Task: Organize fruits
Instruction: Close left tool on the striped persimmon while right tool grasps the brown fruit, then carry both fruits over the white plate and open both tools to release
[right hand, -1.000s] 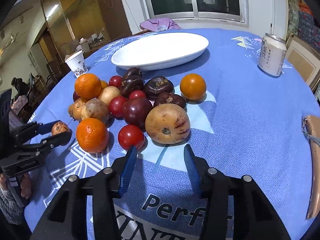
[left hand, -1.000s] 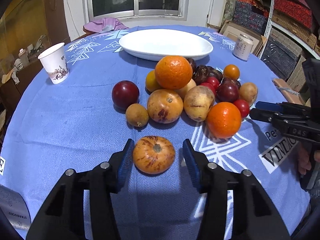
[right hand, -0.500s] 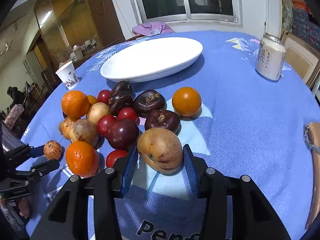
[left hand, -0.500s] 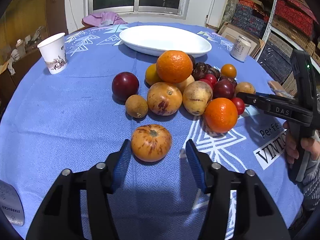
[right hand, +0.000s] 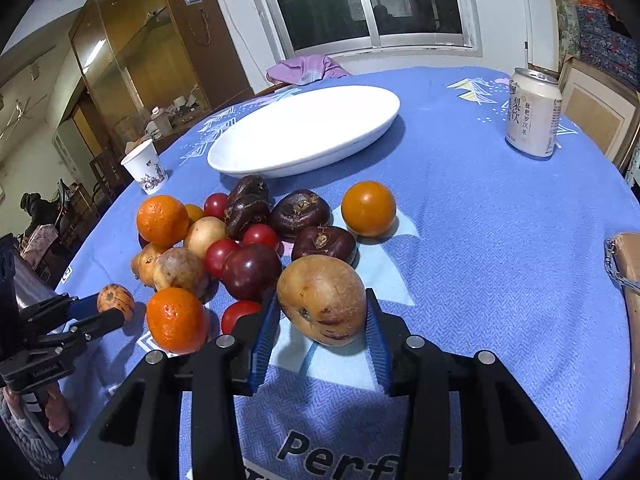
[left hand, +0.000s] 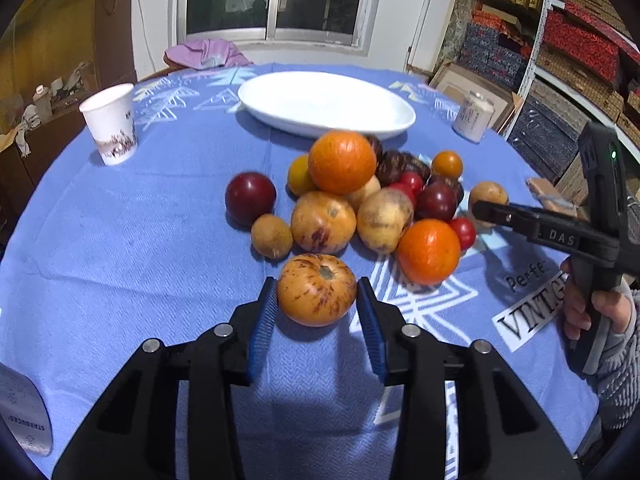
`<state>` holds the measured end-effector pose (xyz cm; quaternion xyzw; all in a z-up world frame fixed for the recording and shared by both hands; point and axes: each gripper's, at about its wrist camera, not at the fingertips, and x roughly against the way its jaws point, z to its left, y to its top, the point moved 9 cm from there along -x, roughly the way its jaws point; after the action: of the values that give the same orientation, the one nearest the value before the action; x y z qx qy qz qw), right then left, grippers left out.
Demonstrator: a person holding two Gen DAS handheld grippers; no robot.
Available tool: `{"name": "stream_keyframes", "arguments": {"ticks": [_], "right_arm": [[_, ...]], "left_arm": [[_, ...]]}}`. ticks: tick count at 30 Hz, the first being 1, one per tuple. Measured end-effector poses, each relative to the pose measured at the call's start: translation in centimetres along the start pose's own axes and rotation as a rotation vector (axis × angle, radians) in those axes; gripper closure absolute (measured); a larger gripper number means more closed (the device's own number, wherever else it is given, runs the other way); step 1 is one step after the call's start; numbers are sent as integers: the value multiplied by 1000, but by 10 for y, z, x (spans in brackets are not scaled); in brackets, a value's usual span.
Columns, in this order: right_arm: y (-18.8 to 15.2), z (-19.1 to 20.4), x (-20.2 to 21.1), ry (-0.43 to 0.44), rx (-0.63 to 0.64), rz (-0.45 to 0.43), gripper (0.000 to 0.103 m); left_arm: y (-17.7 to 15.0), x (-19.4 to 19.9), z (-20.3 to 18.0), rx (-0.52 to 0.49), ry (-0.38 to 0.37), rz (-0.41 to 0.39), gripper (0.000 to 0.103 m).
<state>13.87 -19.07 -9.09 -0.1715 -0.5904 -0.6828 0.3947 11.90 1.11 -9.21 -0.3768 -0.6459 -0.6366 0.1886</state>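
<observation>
A pile of fruit lies on the blue cloth in front of an empty white oval dish. My left gripper has its blue pads on both sides of a striped orange fruit, touching it; the fruit sits on the cloth. My right gripper has its pads against both sides of a tan speckled fruit at the near edge of the pile. The dish also shows in the right wrist view, beyond the pile.
A paper cup stands at the left. A drink can stands at the right. A brown pouch lies at the right table edge. Purple cloth lies at the far edge. Shelves with boxes stand to the right.
Both grippers moved forward around their fruit and narrowed. The left pads now touch the striped fruit; the right pads now touch the tan fruit.
</observation>
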Motion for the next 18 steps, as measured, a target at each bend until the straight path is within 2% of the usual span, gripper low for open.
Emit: {"name": "stream_keyframes", "arguments": {"ticks": [4,7,10,13,18], "right_arm": [[28,1,20,1,-5,-68,60],[63,6,29,10,-16,-113,60],[103,13,25,21,-29,-147,60],[127,18,-3,43,-59,-126,61],[137,15,-64,24,-79,-37,61]], "left_arm": [[41,15,-1,-15,37,-58,63],[93,21,-7,-20,45,-113,63],[142,9,-14,-8,38,-141,63],[172,-23,-15,25,19,-110,63],[183,-85,3,82,25,-18,63]]}}
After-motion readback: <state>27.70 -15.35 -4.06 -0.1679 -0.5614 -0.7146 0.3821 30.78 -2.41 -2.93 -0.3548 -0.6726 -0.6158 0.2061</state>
